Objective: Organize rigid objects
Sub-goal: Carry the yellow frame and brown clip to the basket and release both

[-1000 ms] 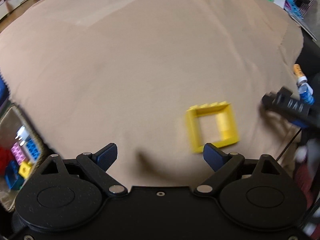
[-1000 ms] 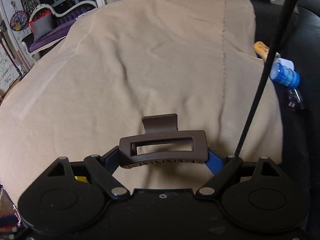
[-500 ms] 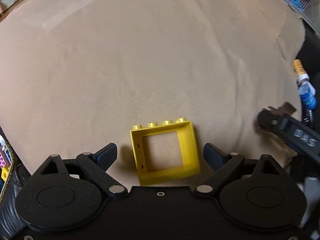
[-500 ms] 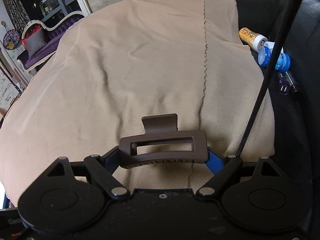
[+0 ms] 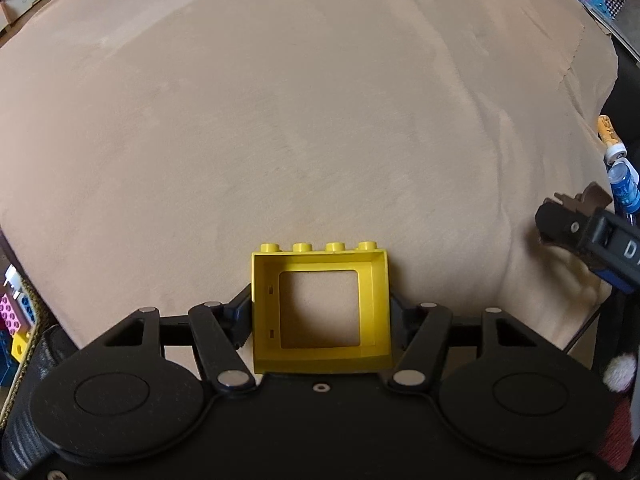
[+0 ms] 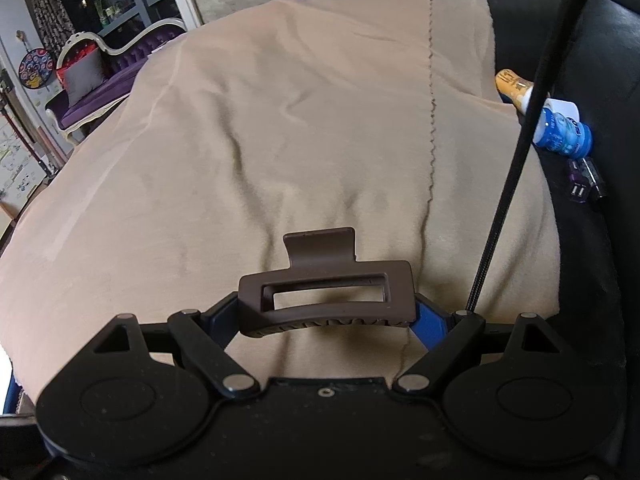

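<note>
- At the far left edge of the left wrist view, a container of colored toy bricks [image 5: 16,328] shows pink, blue and yellow pieces; its shape is hard to make out.
- In the lower center of that view, the left gripper [image 5: 320,316] is clamped on a yellow window-frame brick [image 5: 320,308], one jaw pressed against each side, studs pointing away from the camera, over the tan blanket [image 5: 280,120].
- At the right edge, the right gripper [image 5: 576,228] shows in part.
- In the right wrist view, lower center, the right gripper [image 6: 326,312] is closed on a brown hair claw clip [image 6: 326,292], above the blanket.
- At the upper right, an orange bottle [image 6: 512,84] and a blue bottle [image 6: 564,134] lie beside the blanket on a black seat [image 6: 580,260].
</note>
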A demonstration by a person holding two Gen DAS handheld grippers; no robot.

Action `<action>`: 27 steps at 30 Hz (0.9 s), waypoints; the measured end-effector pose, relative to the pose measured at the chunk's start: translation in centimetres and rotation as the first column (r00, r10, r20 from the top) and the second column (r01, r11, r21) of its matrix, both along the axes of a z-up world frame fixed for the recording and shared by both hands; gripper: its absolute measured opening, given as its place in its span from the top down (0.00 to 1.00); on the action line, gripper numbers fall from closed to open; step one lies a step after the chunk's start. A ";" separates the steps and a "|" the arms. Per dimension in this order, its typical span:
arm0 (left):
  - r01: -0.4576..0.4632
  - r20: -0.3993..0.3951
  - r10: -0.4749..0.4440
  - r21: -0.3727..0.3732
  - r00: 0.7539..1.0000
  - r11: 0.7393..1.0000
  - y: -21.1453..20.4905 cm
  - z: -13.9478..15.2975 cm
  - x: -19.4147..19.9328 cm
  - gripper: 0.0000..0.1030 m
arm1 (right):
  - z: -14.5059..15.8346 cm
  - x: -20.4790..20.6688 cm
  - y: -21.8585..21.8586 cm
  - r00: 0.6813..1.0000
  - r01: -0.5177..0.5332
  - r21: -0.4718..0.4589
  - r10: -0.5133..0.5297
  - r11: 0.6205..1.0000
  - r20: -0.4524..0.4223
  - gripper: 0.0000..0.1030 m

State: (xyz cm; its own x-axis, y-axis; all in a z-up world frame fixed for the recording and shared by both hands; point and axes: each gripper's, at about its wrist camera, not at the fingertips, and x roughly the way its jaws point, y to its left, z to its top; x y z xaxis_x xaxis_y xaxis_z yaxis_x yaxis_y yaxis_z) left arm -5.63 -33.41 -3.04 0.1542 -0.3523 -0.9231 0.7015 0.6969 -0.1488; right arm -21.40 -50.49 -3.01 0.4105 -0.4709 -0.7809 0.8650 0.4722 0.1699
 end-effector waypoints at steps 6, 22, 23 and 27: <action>-0.050 -0.011 0.050 -0.026 0.999 0.998 3.1 0.8 1.4 0.42 | 0.7 1.1 1.2 0.999 -0.043 0.005 0.043 0.999 -0.001 0.15; -0.307 0.064 0.310 -0.053 0.949 0.950 17.8 3.0 8.0 0.42 | 2.4 9.5 10.1 0.944 -0.328 0.092 0.329 0.940 0.010 0.15; -0.328 0.062 0.331 -0.054 0.942 0.943 18.9 3.0 8.4 0.42 | 2.4 10.4 11.1 0.934 -0.357 0.105 0.358 0.928 0.011 0.15; -0.411 0.046 0.414 -0.051 0.909 0.910 22.5 2.9 10.0 0.42 | 2.7 14.0 15.2 0.883 -0.467 0.133 0.470 0.874 0.012 0.15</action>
